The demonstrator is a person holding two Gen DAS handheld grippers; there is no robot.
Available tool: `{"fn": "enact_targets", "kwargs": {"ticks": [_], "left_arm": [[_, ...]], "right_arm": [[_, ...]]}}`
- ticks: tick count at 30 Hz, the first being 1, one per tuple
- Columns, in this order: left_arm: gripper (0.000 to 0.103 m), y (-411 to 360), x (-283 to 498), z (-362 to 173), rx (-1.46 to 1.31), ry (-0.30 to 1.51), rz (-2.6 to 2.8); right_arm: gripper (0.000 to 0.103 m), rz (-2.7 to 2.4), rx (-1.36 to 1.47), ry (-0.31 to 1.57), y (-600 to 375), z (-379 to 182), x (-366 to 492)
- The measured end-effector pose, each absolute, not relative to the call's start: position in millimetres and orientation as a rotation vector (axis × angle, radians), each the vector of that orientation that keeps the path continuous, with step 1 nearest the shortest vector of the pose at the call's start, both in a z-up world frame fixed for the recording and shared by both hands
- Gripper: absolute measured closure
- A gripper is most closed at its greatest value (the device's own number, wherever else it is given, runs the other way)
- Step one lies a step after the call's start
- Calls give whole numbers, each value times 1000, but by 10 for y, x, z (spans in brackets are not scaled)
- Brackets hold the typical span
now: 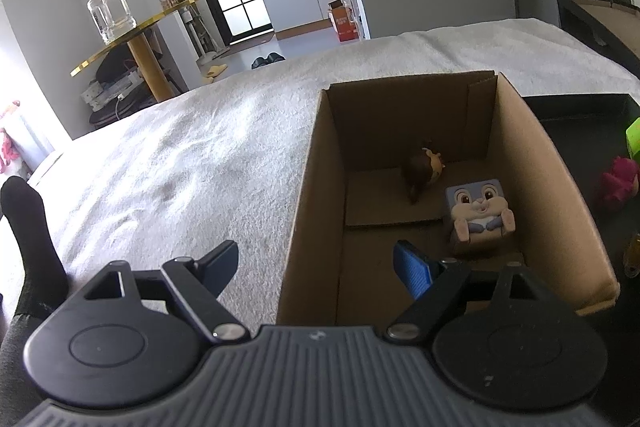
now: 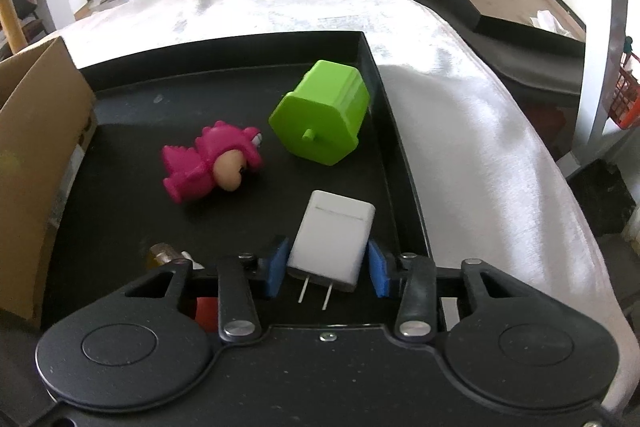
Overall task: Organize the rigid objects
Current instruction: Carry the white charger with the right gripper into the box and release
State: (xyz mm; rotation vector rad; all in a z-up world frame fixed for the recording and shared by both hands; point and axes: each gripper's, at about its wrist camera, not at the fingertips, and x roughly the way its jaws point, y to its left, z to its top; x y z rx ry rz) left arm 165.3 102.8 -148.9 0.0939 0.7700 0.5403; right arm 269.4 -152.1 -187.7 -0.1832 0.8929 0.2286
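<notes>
On the white blanket (image 1: 168, 163), at far left, my left gripper (image 1: 316, 267) hangs with its jaws spread wide and nothing between them, one finger outside the cardboard box (image 1: 308, 195) and the blue-padded finger over its interior. Inside the box, a brown figurine (image 1: 424, 169) lies near the back wall, and a grey rabbit cube (image 1: 478, 217) sits just beside it, against the right wall. Right of the box, the black tray (image 2: 224, 43) holds a pink dinosaur figure (image 2: 208, 161) lying on its side, a green hexagonal block (image 2: 324, 111) tipped over near the right rim, and a white plug adapter (image 2: 332, 239). My right gripper (image 2: 328, 265) is clenched on the adapter, blue pads pressing both sides, prongs pointing back toward the camera.
</notes>
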Motion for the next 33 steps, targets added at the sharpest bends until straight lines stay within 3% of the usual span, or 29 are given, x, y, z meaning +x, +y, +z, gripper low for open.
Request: {"fn": "enact_targets", "kwargs": {"ticks": [33], "left_arm": [[20,1074,1464,-1401,54,693,533]], "right_arm": [[66,388,-223,693,-971,-1047,2264]]}}
